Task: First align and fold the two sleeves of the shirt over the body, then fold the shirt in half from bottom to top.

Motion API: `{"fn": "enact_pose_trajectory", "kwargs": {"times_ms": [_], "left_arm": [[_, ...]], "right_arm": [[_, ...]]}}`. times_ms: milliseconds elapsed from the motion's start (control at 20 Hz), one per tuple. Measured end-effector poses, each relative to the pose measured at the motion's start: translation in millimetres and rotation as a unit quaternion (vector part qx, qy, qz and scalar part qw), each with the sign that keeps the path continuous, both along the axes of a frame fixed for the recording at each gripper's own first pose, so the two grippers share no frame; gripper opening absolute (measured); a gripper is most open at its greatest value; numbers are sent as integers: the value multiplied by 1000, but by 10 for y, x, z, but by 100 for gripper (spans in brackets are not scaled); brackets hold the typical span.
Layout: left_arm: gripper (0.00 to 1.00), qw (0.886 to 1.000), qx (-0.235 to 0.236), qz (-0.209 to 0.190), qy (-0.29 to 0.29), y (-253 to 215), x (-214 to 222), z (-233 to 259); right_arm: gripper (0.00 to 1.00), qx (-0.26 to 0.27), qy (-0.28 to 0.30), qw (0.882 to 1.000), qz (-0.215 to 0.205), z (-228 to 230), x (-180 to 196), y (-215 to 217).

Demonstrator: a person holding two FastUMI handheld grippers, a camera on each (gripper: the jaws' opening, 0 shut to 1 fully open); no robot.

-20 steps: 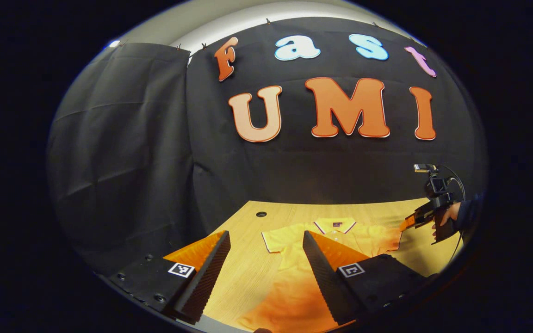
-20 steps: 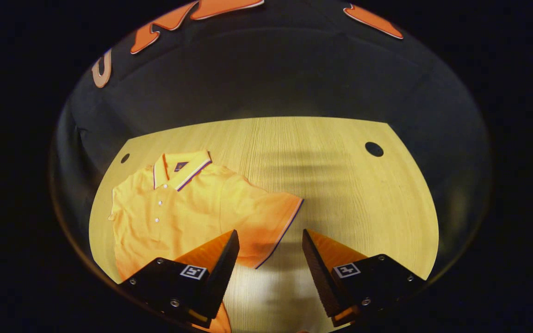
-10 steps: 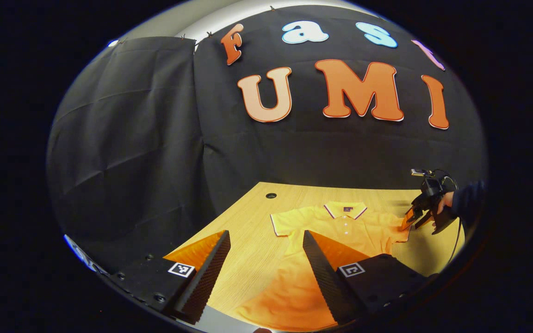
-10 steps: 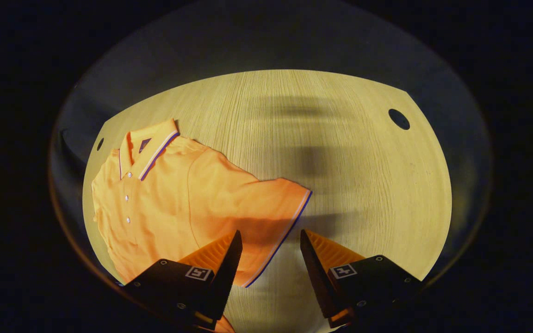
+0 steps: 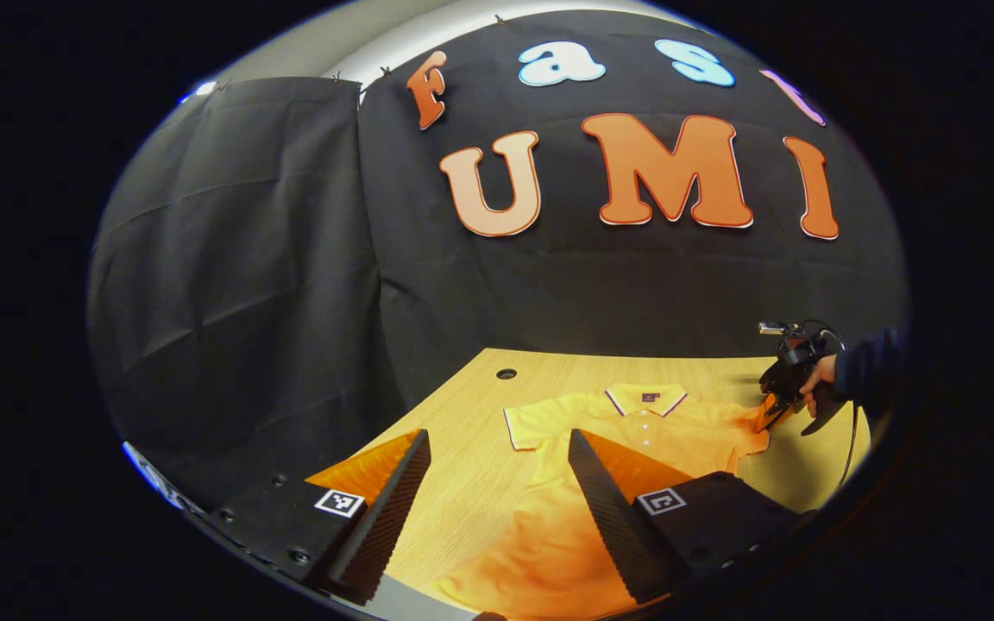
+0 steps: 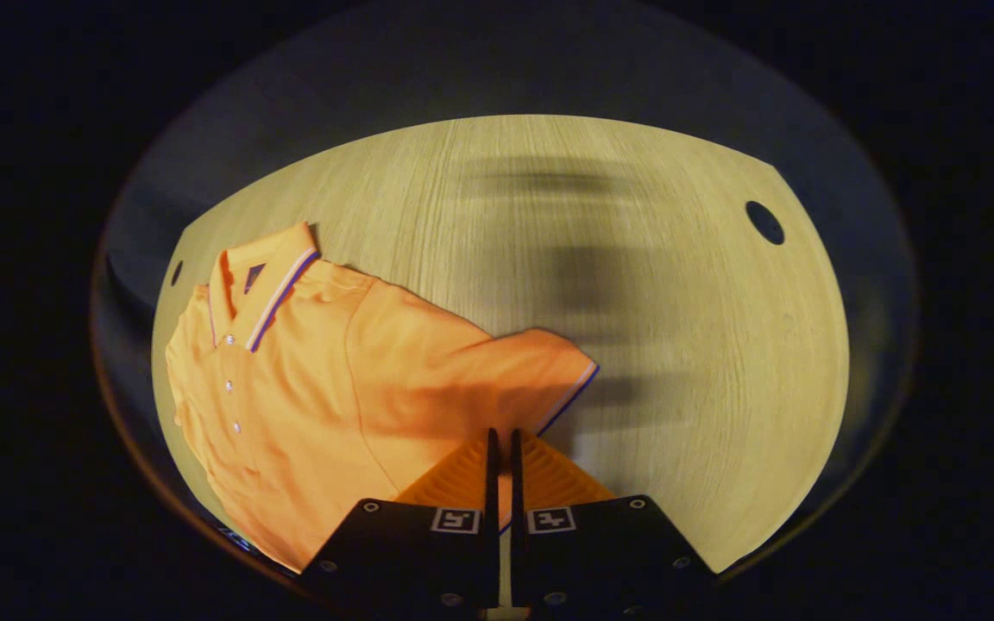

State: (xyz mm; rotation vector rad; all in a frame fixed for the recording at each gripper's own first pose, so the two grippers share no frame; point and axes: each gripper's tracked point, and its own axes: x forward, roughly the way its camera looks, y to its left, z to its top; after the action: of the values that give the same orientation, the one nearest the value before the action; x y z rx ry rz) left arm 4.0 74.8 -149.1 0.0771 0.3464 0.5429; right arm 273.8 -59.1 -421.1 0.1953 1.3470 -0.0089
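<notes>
Two grippers work over an orange shirt (image 6: 307,379) lying flat on the wooden tabletop (image 6: 678,345). The right gripper (image 6: 501,448) has its fingers pressed nearly together on the hem of the sleeve (image 6: 540,379) that reaches toward them, with the collar (image 6: 260,276) far to their left. The left gripper (image 5: 497,483) hangs with fingers wide apart and nothing between them, the shirt's lower body beneath and ahead of them.

Polo shirt (image 6: 316,379): soft matt knit cloth, striped ribbed collar (image 6: 268,285), small glossy buttons; table (image 6: 678,345): pale matt wood-grain top; booth wall (image 5: 247,259): matt black creased cloth; left gripper (image 5: 497,483): ridged, rough-looking finger pads.
</notes>
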Motion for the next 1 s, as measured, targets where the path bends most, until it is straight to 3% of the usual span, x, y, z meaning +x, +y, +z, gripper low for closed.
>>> {"fn": "enact_pose_trajectory", "kwargs": {"times_ms": [100,700,800,950,1000], "left_arm": [[99,1000,-5,-1,2,-1,-12,-36],[99,1000,-12,14,11,242,114,-116],[99,1000,-16,9,16,303,208,-154],[99,999,-29,-7,28,406,432,-273],[99,998,-40,-10,38,449,508,-342]], "right_arm": [[6,32,-18,999,-8,133,110,106],[6,100,-54,990,80,513,261,1025],[15,115,-52,988,86,547,233,1127],[43,109,-69,986,102,609,228,1172],[48,102,-73,986,107,626,199,1161]]}}
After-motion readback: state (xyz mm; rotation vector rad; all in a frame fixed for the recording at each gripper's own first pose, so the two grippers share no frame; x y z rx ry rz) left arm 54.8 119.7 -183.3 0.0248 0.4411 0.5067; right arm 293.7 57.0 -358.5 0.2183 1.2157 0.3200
